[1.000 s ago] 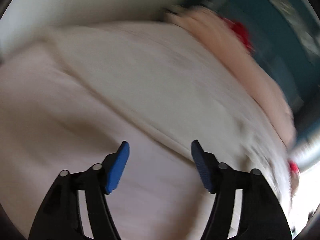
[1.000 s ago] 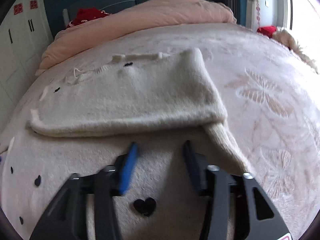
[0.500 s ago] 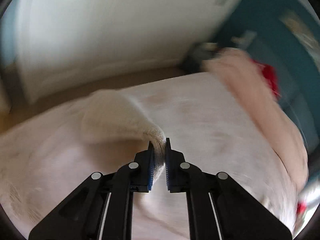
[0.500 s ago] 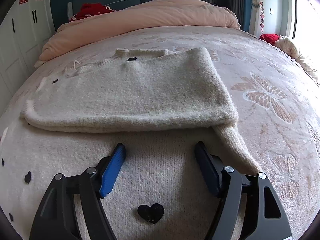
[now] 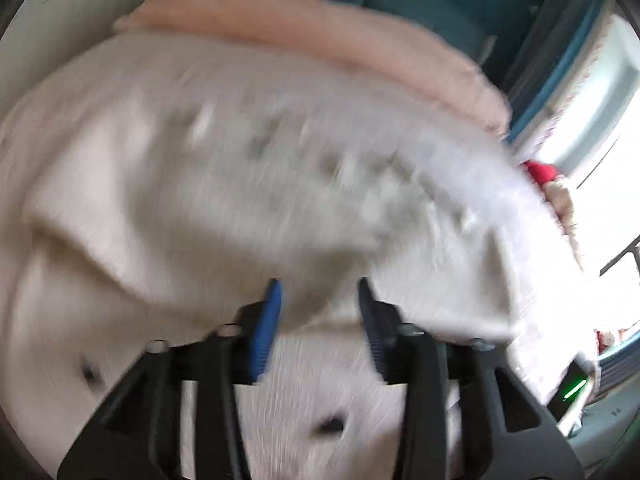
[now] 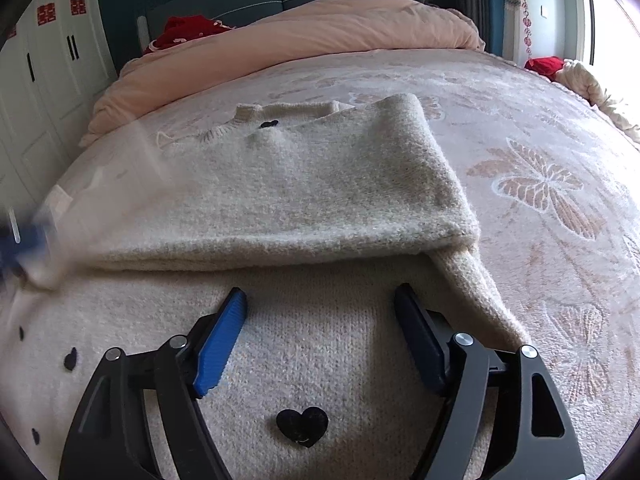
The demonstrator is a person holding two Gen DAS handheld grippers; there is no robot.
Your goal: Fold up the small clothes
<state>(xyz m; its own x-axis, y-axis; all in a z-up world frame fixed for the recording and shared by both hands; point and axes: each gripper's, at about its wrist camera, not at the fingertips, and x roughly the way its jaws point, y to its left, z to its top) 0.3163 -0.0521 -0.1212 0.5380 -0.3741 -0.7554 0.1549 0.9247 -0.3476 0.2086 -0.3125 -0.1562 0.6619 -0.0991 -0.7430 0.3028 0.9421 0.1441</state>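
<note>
A cream knit sweater (image 6: 312, 184) with black hearts (image 6: 302, 426) lies on the bed, one layer folded across its body. My right gripper (image 6: 320, 320) hovers over its near part, jaws opening, with only flat knit beneath them. In the blurred left wrist view the sweater (image 5: 240, 184) fills the frame. My left gripper (image 5: 318, 312) has its jaws opening with a fold of cream knit lying loosely between the pads, which do not press on it. That left gripper shows as a blue blur (image 6: 16, 240) at the sweater's left edge.
The bed cover (image 6: 540, 184) is pale pink with butterfly patterns. A rolled pink duvet (image 6: 300, 36) lies at the head, with red cloth (image 6: 184, 30) behind it. White wardrobe doors (image 6: 40, 80) stand on the left. More red and cream fabric (image 6: 560, 68) sits at the right edge.
My left gripper, shut on the sleeve cuff half a second ago, has swung over the sweater and parted its jaws. My right gripper's jaws have widened in place.
</note>
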